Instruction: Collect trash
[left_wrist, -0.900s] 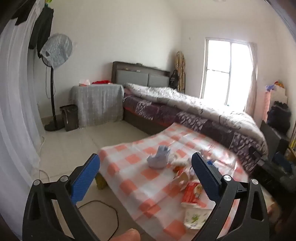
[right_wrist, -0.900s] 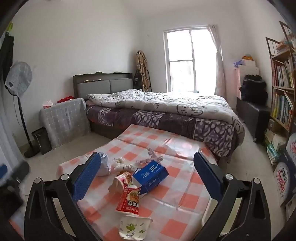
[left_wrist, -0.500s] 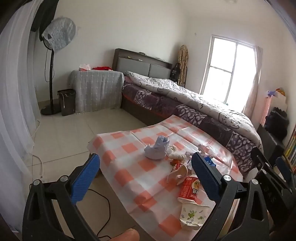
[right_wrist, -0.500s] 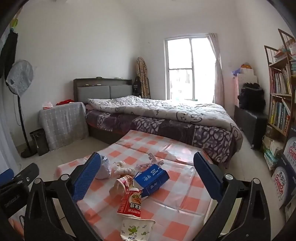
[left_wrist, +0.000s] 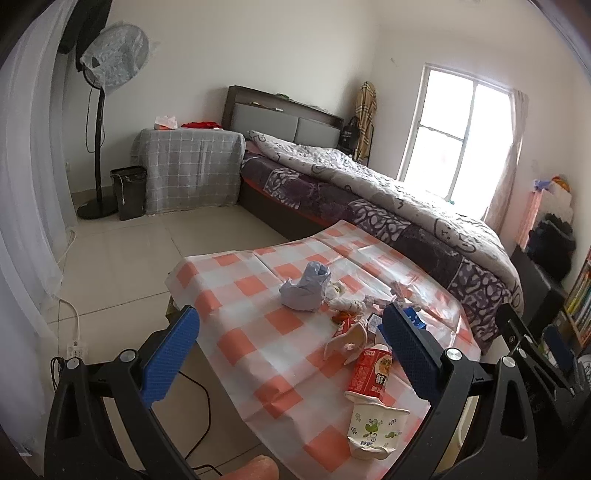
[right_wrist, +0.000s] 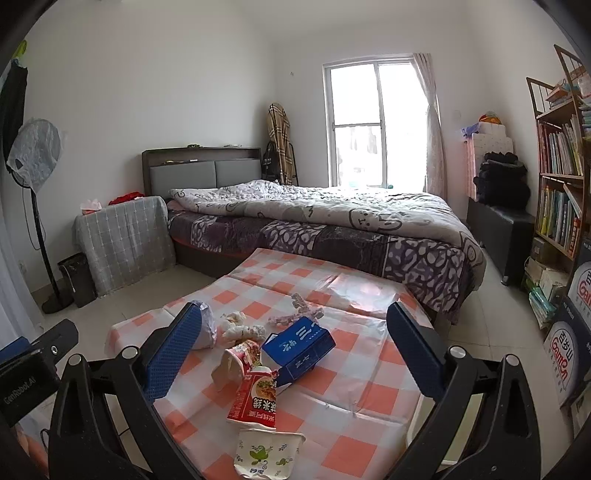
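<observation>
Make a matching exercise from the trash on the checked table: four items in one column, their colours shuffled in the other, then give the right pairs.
Items:
1. carton
2. crumpled bag
3. paper cup
4. snack packet

Colours:
A. white with green leaf print
B. red with a food picture
C. dark blue with white lettering
D. pale grey-blue

Pairs: 1-C, 2-D, 3-A, 4-B. All four lie on the checked tablecloth.
</observation>
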